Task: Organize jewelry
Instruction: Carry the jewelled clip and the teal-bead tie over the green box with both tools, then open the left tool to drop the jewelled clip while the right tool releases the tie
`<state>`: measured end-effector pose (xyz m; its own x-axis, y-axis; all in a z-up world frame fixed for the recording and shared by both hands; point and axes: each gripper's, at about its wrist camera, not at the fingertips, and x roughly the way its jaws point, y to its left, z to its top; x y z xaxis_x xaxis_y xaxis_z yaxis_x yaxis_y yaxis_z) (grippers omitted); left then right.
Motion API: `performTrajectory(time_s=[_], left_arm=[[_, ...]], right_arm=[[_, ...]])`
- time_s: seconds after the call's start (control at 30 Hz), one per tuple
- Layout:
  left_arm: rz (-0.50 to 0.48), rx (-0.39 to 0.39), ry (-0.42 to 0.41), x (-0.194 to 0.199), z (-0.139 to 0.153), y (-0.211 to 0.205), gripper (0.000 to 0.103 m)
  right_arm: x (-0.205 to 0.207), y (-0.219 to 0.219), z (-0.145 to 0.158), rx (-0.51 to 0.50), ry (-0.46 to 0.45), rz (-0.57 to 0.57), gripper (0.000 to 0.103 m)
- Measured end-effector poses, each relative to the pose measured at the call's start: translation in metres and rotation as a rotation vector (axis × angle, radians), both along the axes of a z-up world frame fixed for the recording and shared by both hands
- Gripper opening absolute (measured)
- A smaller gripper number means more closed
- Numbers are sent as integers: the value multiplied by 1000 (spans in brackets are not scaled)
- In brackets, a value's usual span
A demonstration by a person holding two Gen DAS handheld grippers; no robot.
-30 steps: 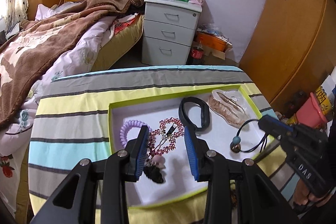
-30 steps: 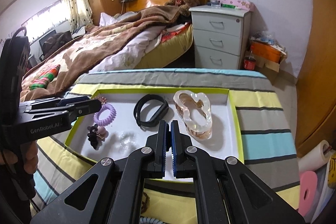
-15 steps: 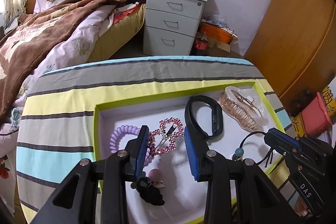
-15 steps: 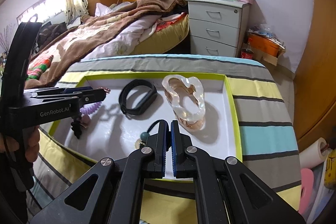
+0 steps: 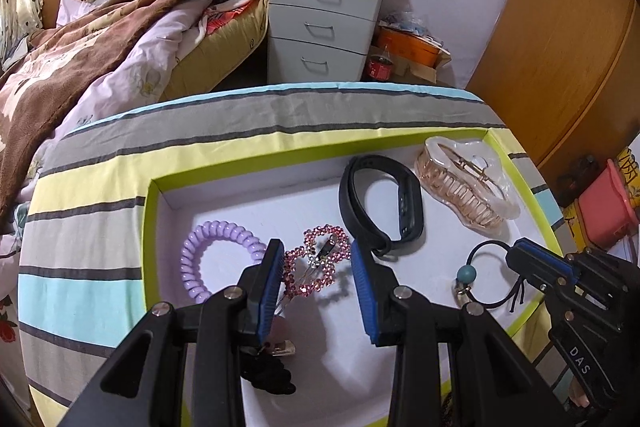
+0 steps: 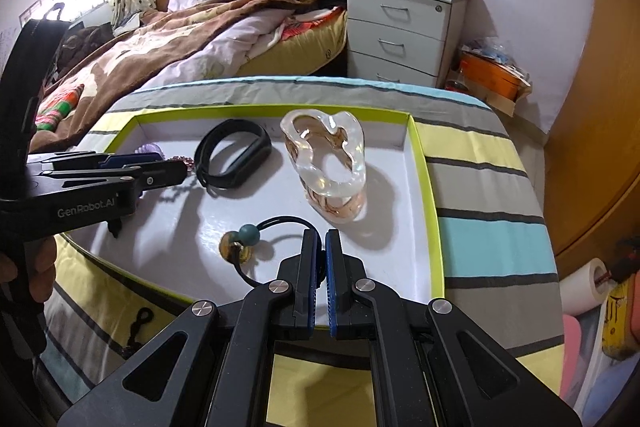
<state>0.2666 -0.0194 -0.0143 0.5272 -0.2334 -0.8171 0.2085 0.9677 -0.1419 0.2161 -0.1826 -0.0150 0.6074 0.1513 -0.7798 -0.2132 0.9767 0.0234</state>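
A white tray with a green rim (image 5: 149, 227) (image 6: 424, 163) lies on a striped cloth. In it are a purple coil hair tie (image 5: 208, 259), a pink rhinestone clip (image 5: 318, 263), a black wristband (image 5: 380, 203) (image 6: 232, 155), a clear claw clip (image 5: 464, 183) (image 6: 328, 163) and a black hair accessory (image 5: 268, 375). My left gripper (image 5: 316, 263) is open, its fingers either side of the pink clip. My right gripper (image 6: 320, 243) (image 5: 520, 255) is shut on the cord of a black bead hair tie (image 6: 248, 243) (image 5: 480, 275) over the tray's near right part.
A bed with a brown blanket (image 5: 100, 39) and a grey three-drawer nightstand (image 5: 324, 23) stand beyond the table. A wooden wardrobe (image 5: 560, 27) is at the right. Small dark items (image 6: 138, 327) lie on the cloth outside the tray's near edge.
My right gripper carried the bead hair tie further into the tray. My left gripper moved forward and down until its open fingers flank the pink clip.
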Motion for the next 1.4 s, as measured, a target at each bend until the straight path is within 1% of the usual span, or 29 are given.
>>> performTrajectory(time_s=[0.3,0.5,0.57,0.73,0.87,1.0,1.1,1.23,1.4], left_arm=[[4,2,9,1,-4,-2,37],[2,4,14,1,-6,-2,37],[2,6,16,1,-5,-3,37],[1,10,17,1,-7,-3,37],[-1,15,16,0,-7,-4,44],[5,17,16,-1,-6,-3,45],[7,21,12,-3,-4,-3,49],[7,26,3,-8,1,-4,51],[9,29,-14,-19,10,-4,53]], right_arm=[[1,-2,-3,-20,8,-10,4],[2,-4,-4,-15,9,-12,4],[2,-4,-5,-18,12,-16,7],[2,-5,-4,-11,10,-20,8],[1,-6,-3,-5,6,-21,11],[0,-7,-1,4,3,-29,13],[-1,-8,1,10,-1,-33,14],[-5,-9,6,25,-10,-38,19],[-14,-9,13,35,-29,-38,20]])
